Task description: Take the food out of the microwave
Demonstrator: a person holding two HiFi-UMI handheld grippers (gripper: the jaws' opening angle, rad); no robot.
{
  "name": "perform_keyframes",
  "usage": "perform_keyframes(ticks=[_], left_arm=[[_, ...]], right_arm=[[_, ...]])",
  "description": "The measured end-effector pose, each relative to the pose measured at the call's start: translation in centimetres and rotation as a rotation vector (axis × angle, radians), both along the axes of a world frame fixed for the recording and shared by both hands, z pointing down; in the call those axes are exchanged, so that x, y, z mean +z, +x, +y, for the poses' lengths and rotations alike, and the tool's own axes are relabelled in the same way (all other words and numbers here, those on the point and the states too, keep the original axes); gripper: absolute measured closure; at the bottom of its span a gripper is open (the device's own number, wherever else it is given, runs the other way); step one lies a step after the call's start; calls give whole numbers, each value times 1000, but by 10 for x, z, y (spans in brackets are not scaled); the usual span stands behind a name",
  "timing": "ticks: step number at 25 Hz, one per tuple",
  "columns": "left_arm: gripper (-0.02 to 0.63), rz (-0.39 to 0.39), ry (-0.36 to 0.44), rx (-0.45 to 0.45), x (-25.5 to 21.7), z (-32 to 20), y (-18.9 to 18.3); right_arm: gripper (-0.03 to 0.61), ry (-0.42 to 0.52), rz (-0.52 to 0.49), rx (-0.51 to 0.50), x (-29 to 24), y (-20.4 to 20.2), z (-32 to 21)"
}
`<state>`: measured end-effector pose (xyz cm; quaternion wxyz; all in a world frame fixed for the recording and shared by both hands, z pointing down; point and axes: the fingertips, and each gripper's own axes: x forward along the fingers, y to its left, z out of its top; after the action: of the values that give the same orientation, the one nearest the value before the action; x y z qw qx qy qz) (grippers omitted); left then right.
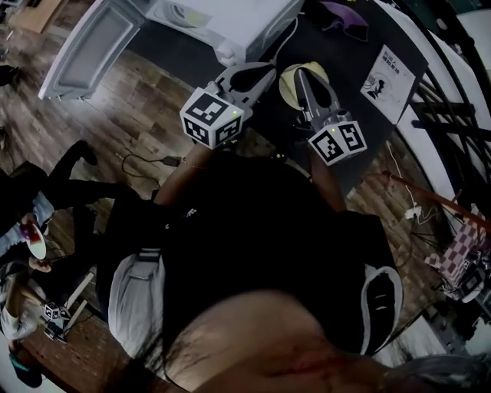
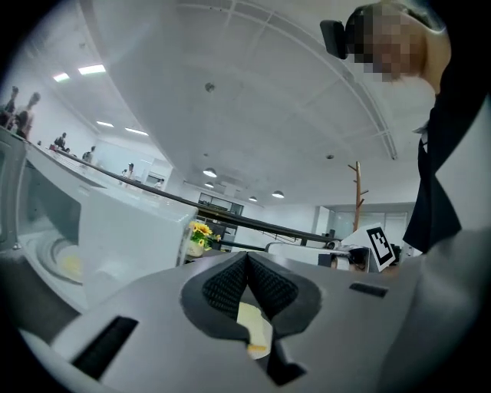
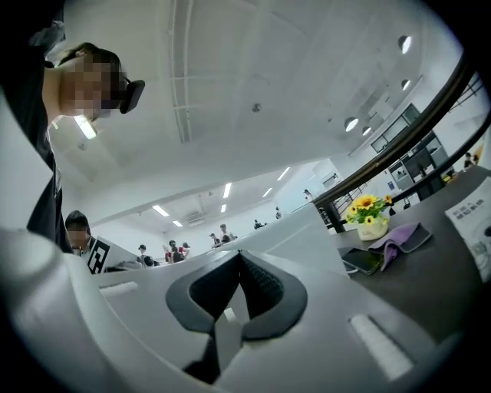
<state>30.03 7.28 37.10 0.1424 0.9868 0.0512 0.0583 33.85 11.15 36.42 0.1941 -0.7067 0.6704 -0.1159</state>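
The white microwave stands at the top of the head view with its door swung open to the left. In the left gripper view its cavity shows a turntable with a pale yellow patch; what that is I cannot tell. A pale yellow plate lies on the dark table between both gripper tips. My left gripper is shut, with a bit of yellow showing through the gap below its pads. My right gripper is shut too, nothing seen pinched.
A purple cloth, a phone, a printed leaflet and a pot of yellow flowers are on the table. People sit at the left on the wooden floor. Cables trail at the right.
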Motion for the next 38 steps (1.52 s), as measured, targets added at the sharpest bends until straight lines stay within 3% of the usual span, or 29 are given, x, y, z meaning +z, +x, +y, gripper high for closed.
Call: perform_keyframes(ticks=[22, 29, 38], left_arm=[[606, 26, 31, -533, -15, -48, -153], [606, 33, 46, -675, -11, -37, -192], [606, 23, 53, -782, -7, -26, -224]], right_arm=[[577, 110, 48, -480, -31, -128, -56], [577, 109, 75, -632, -29, -166, -56], [577, 102, 77, -731, -26, -195, -54]])
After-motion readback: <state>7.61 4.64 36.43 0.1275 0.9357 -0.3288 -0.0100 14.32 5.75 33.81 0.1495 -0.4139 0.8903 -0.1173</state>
